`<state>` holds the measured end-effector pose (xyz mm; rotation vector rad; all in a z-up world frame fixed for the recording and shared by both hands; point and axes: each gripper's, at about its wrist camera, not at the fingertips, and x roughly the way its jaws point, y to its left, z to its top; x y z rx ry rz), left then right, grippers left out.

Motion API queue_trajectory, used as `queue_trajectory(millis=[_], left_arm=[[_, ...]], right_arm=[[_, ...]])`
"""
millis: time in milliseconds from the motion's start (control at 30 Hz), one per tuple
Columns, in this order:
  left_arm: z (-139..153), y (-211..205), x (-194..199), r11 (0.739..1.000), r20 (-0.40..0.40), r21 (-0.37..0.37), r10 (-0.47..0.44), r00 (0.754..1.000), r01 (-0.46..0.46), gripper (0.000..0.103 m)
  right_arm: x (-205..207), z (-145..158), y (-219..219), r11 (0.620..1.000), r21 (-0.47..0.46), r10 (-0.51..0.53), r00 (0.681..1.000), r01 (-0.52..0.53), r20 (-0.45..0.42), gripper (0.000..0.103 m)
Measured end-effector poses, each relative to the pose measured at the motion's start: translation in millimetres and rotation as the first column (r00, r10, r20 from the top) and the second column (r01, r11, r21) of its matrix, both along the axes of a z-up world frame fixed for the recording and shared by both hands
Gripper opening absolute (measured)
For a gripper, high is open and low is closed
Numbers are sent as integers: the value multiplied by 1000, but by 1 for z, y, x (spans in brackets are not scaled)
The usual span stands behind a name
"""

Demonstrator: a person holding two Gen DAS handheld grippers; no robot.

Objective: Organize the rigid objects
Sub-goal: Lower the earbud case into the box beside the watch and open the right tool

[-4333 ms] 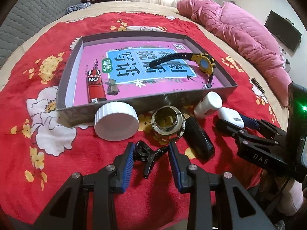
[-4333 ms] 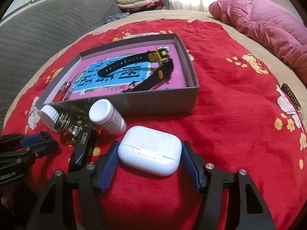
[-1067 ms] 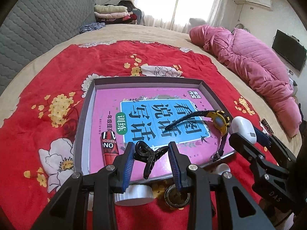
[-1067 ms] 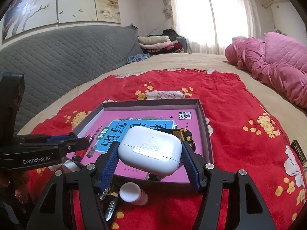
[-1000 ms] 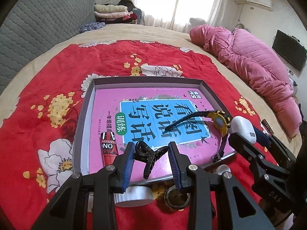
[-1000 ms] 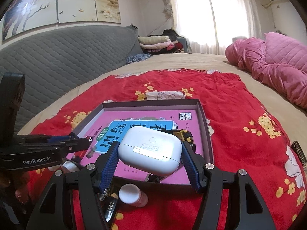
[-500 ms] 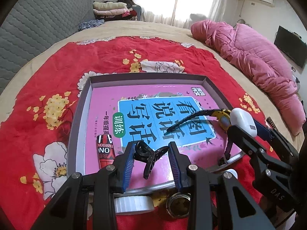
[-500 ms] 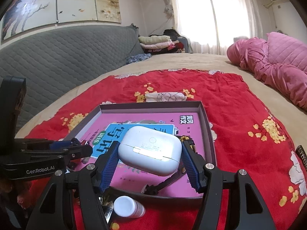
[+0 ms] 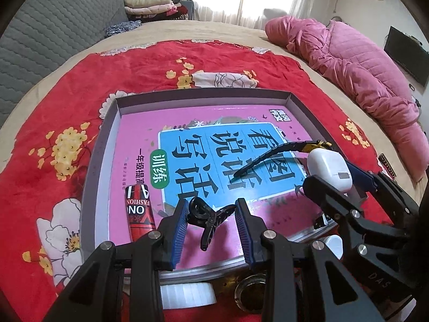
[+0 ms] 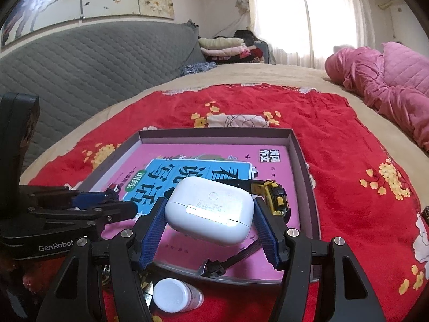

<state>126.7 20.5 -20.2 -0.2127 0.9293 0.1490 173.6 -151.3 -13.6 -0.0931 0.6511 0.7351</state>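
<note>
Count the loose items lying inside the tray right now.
2. A red lighter lies near the tray's near-left corner, and a yellow-and-black watch lies at its right side. Each gripper hides part of the tray floor, so more may be covered.

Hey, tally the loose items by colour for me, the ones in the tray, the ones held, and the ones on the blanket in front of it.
White: 3, earbud case, jar lid, small bottle
Black: 2, hair claw clip, watch with yellow face
Red: 1, lighter
Metal: 1, round fitting
Total: 7
</note>
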Motion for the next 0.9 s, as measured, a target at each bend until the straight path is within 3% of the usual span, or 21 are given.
queue_trajectory(millis=[400, 900], left_arm=[[-8, 1, 8, 1000, -25, 19, -2, 1000, 2, 36], [-13, 1, 9, 999, -33, 33, -5, 999, 6, 36]], right_arm=[[5, -7, 5, 999, -28, 15, 1000, -16, -27, 65], [5, -14, 21, 989, -129, 68, 996, -74, -54, 65]])
